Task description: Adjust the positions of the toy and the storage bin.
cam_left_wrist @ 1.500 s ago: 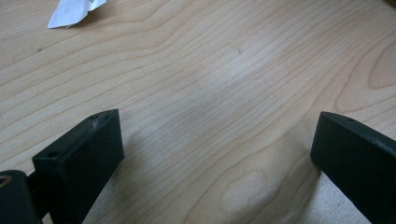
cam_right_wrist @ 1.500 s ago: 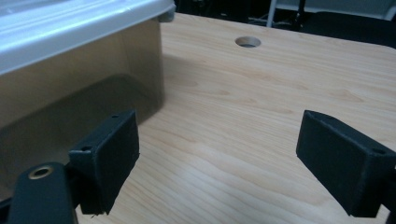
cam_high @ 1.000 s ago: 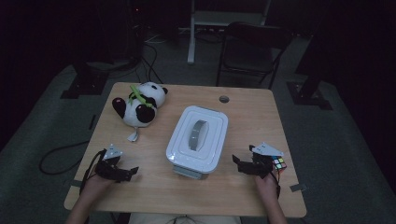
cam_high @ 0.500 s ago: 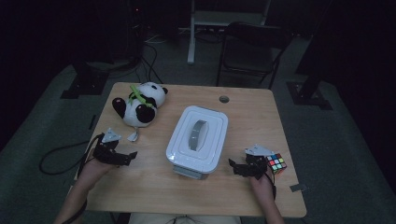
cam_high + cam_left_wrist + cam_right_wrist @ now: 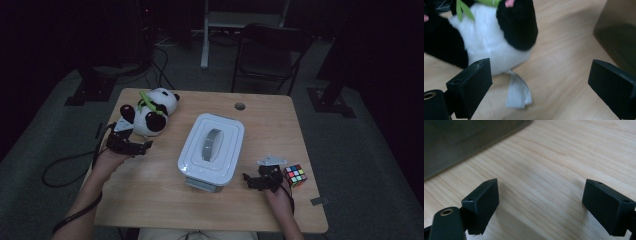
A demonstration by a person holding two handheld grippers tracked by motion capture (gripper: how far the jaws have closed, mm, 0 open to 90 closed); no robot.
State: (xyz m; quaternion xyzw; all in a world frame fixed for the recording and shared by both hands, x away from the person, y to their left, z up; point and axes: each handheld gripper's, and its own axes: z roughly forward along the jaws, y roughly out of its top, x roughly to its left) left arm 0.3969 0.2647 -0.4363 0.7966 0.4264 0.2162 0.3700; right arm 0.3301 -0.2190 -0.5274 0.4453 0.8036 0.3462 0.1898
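While my left gripper [image 5: 539,82] gapes wide just short of the panda [image 5: 491,40], I judge next: advance, straddle, squeeze.

On the table [image 5: 165,200], the plush panda [image 5: 149,111] lies far left, the lidded container [image 5: 212,150] at centre, the puzzle cube [image 5: 295,175] near the right edge.

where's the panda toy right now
In the high view, the panda toy sits at the table's far-left corner, left of the white lidded box, just ahead of the open left gripper.
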